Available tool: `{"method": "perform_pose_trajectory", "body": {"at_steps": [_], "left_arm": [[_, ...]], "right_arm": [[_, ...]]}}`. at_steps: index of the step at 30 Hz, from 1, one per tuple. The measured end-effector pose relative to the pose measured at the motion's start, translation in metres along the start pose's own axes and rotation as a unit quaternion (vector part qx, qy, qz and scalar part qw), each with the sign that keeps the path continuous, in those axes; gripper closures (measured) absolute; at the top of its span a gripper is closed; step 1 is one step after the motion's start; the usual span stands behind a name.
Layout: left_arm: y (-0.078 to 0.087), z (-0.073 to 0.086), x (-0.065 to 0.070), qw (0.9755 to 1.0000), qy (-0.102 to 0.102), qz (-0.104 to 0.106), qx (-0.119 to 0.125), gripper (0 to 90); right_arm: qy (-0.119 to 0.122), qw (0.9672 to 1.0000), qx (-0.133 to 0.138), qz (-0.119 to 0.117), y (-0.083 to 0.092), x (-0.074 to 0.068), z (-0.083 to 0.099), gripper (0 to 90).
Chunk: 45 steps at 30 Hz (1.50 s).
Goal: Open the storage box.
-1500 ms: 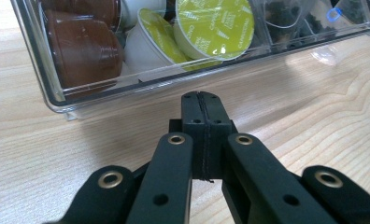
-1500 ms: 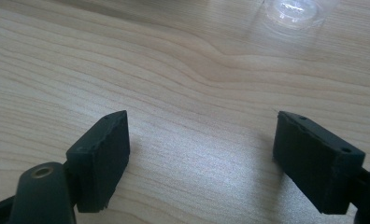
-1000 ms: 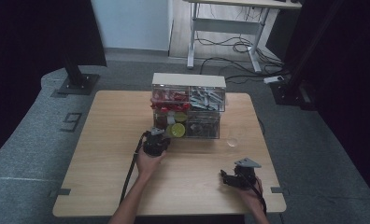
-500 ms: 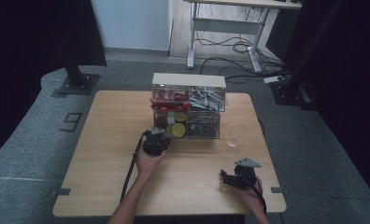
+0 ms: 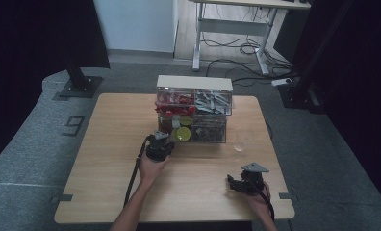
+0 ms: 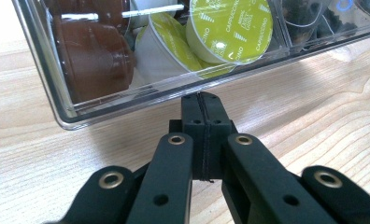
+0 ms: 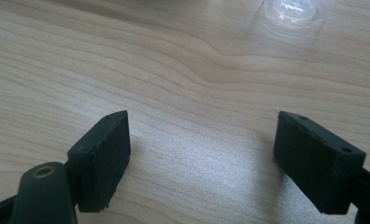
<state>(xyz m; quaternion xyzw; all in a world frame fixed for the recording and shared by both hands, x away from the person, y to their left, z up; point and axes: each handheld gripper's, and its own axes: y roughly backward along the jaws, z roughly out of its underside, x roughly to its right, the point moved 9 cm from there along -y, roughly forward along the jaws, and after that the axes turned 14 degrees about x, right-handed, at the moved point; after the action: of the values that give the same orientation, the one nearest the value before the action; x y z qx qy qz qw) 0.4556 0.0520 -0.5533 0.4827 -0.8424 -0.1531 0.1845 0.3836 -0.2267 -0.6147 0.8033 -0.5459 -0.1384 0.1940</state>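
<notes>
Clear plastic drawer organiser (image 5: 194,109) stands toward the desk's (image 5: 107,159) far edge; left gripper (image 6: 202,103), fingers pressed together, sits just before its lower-left drawer; right gripper (image 7: 199,154), fingers apart, empty, near right corner.

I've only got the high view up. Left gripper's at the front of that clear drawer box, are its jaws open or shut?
Observer: Shut. In the left gripper view the left gripper has its jaws pressed together, tips at the lower front edge of the clear drawer; I can't tell if they pinch anything.
Operator: What's in that drawer?
Observer: Green-lidded capsules marked cappuccino, and brown capsules to their left.
Operator: And the right gripper?
Observer: The right gripper is open wide over bare table, nothing between the jaws.
Operator: Anything ahead of it?
Observer: A small clear cup, beyond the jaws, untouched.
</notes>
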Motion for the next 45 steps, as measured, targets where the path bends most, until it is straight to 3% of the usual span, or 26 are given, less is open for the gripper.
{"method": "perform_pose_trajectory", "body": {"at_steps": [8, 21, 36, 45], "left_arm": [[0.003, -0.003, 0.0, 1.0, 0.001, -0.001, 0.008, 90.0], [0.015, -0.02, -0.002, 0.9995, 0.015, 0.006, 0.028, 90.0], [0.021, -0.042, 0.002, 0.9991, -0.002, 0.007, 0.041, 90.0], [0.023, -0.051, 0.004, 0.9988, -0.001, 0.01, 0.047, 90.0]], "right_arm": [[0.0, 1.0, 0.0, 0.0, 0.0, 0.0, 0.0, 19.3], [0.0, 1.0, 0.0, 0.001, 0.0, 0.0, 0.0, 19.3], [0.0, 1.0, 0.0, 0.002, 0.0, 0.0, 0.0, 19.3], [0.0, 1.0, 0.0, 0.002, 0.0, 0.0, 0.0, 19.3]]}}
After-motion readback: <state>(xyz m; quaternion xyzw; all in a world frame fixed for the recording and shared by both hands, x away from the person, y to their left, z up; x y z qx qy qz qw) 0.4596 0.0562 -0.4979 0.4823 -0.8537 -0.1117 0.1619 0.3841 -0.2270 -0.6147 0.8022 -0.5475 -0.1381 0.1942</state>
